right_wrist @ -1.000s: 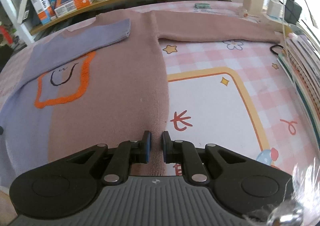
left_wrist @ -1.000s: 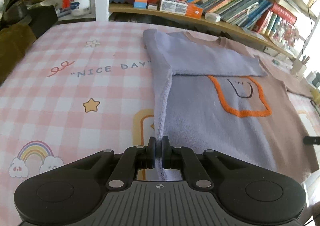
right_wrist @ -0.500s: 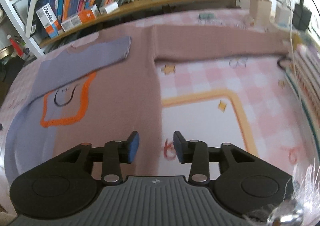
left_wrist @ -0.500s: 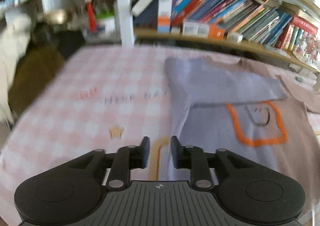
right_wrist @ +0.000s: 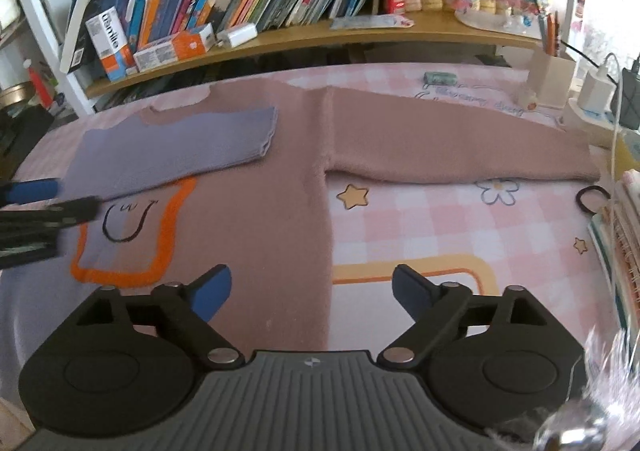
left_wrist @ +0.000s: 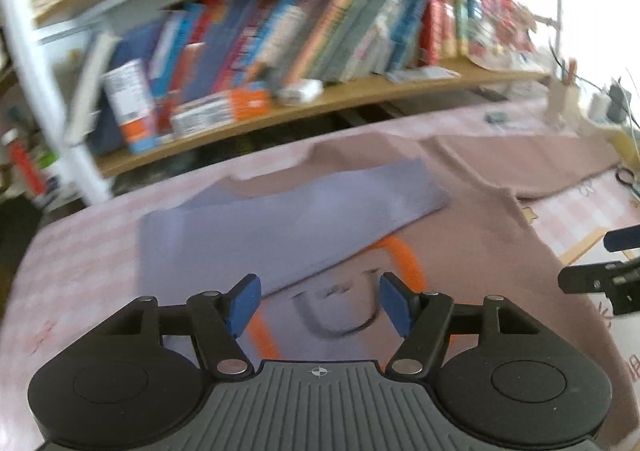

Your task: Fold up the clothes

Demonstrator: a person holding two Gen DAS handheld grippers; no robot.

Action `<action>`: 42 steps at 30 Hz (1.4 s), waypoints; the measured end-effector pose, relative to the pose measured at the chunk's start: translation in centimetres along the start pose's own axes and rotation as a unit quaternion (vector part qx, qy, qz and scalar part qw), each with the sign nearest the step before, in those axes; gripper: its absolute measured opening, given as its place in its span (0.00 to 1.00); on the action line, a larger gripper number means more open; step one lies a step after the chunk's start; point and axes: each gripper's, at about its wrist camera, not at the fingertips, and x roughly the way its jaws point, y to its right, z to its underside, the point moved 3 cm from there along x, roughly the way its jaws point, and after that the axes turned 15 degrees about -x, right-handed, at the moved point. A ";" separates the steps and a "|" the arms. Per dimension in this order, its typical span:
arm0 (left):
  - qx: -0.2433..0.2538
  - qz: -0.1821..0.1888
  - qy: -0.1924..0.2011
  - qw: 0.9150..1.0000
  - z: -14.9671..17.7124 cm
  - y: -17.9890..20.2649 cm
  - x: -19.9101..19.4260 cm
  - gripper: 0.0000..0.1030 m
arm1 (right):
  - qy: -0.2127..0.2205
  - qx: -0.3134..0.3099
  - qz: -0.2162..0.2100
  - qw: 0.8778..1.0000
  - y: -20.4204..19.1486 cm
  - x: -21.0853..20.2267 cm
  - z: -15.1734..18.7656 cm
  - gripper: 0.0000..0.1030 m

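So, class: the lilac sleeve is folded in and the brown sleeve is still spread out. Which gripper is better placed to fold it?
Probably the right gripper: it is open over the sweater's brown edge, with the brown sleeve stretched ahead. The left gripper, also open, hovers over the lilac side.

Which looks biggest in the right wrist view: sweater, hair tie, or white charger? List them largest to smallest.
1. sweater
2. white charger
3. hair tie
The last two look close in size, and the charger sits farther back, so their order is unsure.
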 end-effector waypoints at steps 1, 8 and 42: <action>0.007 0.005 0.002 1.000 -0.2 0.8 0.7 0.65 | -0.001 0.002 0.002 1.000 0.0 0.0 0.2 0.88; 0.064 0.029 0.020 0.997 -1.1 5.1 4.1 0.65 | -0.013 0.004 0.004 1.000 0.2 0.1 1.4 0.91; -0.137 -0.051 0.108 0.983 -5.7 -10.3 0.4 0.03 | -0.009 0.036 0.021 0.999 -0.3 -0.5 0.8 0.91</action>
